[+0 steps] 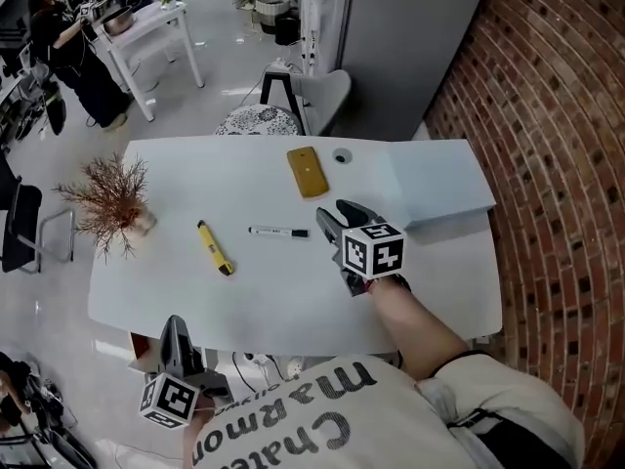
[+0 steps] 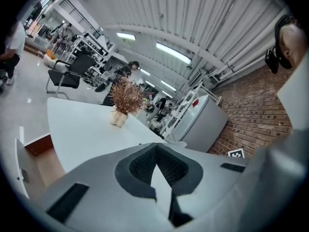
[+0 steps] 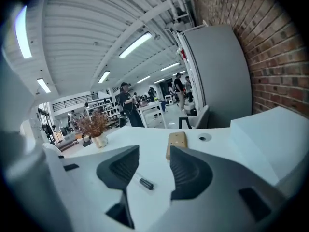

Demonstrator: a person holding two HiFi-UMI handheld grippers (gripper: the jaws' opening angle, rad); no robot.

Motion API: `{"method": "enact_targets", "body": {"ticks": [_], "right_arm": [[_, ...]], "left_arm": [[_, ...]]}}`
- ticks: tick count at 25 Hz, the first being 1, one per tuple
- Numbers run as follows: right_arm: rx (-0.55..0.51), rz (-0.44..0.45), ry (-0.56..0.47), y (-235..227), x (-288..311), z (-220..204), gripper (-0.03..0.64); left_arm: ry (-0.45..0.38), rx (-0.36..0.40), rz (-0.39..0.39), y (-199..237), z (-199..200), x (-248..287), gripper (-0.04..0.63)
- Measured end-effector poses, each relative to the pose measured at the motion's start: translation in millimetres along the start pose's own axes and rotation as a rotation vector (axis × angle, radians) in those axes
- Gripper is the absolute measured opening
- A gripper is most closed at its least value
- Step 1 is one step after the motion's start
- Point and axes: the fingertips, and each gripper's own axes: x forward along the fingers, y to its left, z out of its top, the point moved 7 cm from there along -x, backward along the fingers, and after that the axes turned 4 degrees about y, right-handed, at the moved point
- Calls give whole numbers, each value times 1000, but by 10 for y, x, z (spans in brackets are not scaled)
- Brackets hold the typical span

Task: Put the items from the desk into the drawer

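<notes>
On the white desk (image 1: 293,291) lie a yellow phone (image 1: 308,172), a black-and-white marker pen (image 1: 278,232) and a yellow utility knife (image 1: 215,247). My right gripper (image 1: 335,213) hovers open just right of the pen's cap end. In the right gripper view the pen's dark tip (image 3: 145,183) shows between the spread jaws of the right gripper (image 3: 153,153), and the phone (image 3: 176,141) lies beyond. My left gripper (image 1: 174,324) is low at the desk's front left edge, shut and empty. In its own view the left gripper (image 2: 155,148) sits beside an open drawer (image 2: 34,161).
A dried plant in a small vase (image 1: 117,203) stands at the desk's left end. A raised white box (image 1: 439,189) fills the right rear corner, near a cable hole (image 1: 341,155). A brick wall (image 1: 557,145) runs along the right. A chair (image 1: 322,96) stands behind the desk.
</notes>
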Motion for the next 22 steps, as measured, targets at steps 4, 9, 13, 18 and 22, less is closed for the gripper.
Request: {"method": "enact_targets", "body": {"ticks": [4, 9, 13, 18, 22], "right_arm": [[-5, -11, 64, -188, 456, 95, 278], [-26, -30, 109, -396, 1055, 149, 328], [-10, -66, 147, -520, 1430, 94, 395], [-52, -114, 195, -595, 1792, 74, 447], [-93, -154, 232, -625, 1965, 113, 457]], "left_arm": [[17, -23, 44, 121, -40, 164, 2], [20, -46, 105, 257, -128, 253, 2], [42, -63, 146, 365, -234, 259, 2], [56, -70, 180, 418, -276, 251, 2], [63, -74, 202, 440, -294, 227, 2]]}}
